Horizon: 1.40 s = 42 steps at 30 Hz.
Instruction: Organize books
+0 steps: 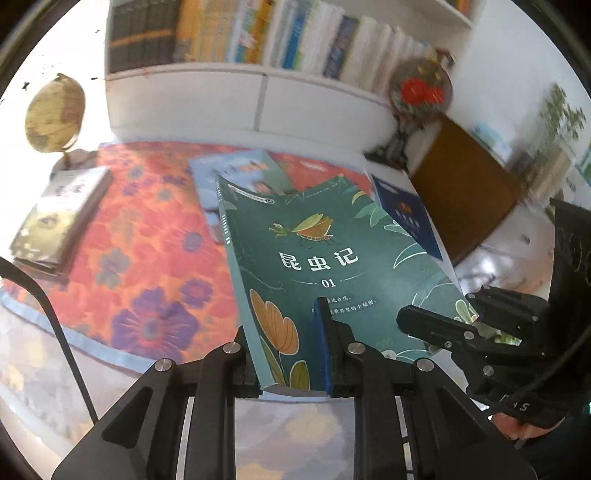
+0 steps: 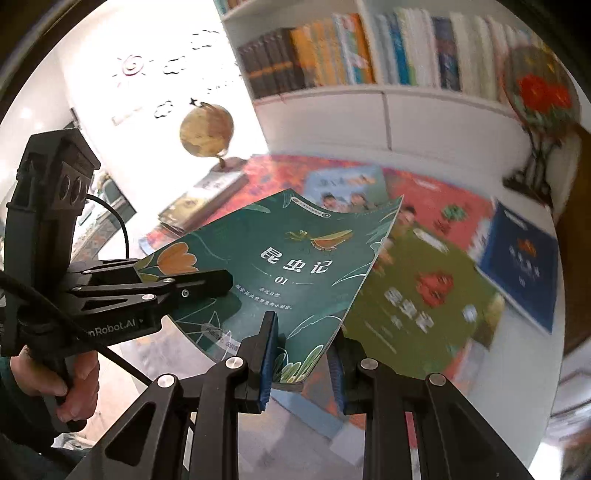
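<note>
Lifting the green insect book [image 1: 314, 258] clear of the tabletop [image 2: 517, 369], left gripper [image 1: 291, 354] and right gripper [image 2: 303, 354] both clamped on its near edge, next needing a carry to the bookshelf [image 1: 258, 92].

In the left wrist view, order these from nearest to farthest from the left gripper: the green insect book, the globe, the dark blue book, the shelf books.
1. Green insect book: clamped in the left gripper.
2. Dark blue book: lying on the table behind it, to the right.
3. Yellowish globe: far left of the table.
4. Row of shelf books: at the back, top of the view.
</note>
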Each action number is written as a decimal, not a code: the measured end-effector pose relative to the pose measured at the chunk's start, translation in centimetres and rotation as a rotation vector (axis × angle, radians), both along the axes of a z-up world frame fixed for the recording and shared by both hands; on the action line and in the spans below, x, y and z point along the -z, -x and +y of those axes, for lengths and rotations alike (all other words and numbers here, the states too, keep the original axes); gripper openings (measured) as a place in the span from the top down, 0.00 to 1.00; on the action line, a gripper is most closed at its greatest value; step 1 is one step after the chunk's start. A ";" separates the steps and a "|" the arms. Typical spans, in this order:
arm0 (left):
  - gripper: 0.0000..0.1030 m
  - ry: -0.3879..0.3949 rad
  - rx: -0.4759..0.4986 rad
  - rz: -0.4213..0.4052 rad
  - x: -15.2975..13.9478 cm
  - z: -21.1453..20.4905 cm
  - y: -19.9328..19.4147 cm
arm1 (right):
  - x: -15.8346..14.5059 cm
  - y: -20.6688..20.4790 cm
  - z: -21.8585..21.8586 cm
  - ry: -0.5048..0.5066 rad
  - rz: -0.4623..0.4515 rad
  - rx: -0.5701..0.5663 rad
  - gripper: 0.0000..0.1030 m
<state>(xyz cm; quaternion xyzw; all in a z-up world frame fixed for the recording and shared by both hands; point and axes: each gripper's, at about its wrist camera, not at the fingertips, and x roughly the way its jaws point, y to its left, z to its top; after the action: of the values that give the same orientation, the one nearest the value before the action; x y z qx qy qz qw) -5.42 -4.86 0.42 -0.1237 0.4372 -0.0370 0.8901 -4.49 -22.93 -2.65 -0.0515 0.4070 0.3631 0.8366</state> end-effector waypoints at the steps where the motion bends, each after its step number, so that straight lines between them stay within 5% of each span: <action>1: 0.82 0.000 -0.019 -0.014 -0.4 1.2 0.3 | -0.4 -0.1 1.1 -0.002 -0.017 -0.015 0.76; 10: 0.82 0.021 -0.126 -0.052 0.0 16.1 1.4 | -0.5 -1.0 16.0 0.005 -0.079 -0.086 0.76; 21: 0.82 0.057 -0.070 -0.014 3.2 35.6 -2.5 | 2.9 -4.1 36.0 0.048 0.001 -0.022 0.75; 32: 0.82 0.094 -0.043 0.009 6.7 42.4 -6.6 | 5.1 -8.8 43.2 0.027 0.102 0.112 0.75; 42: 0.73 0.145 -0.105 0.119 10.5 45.5 -7.1 | 8.7 -8.3 45.8 0.083 0.173 0.122 0.75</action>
<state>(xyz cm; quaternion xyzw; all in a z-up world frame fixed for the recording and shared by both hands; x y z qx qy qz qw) 1.71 40.65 -10.07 -0.2124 0.4783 -0.0146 0.8520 3.86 22.83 -11.37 -0.0298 0.4947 0.2975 0.8160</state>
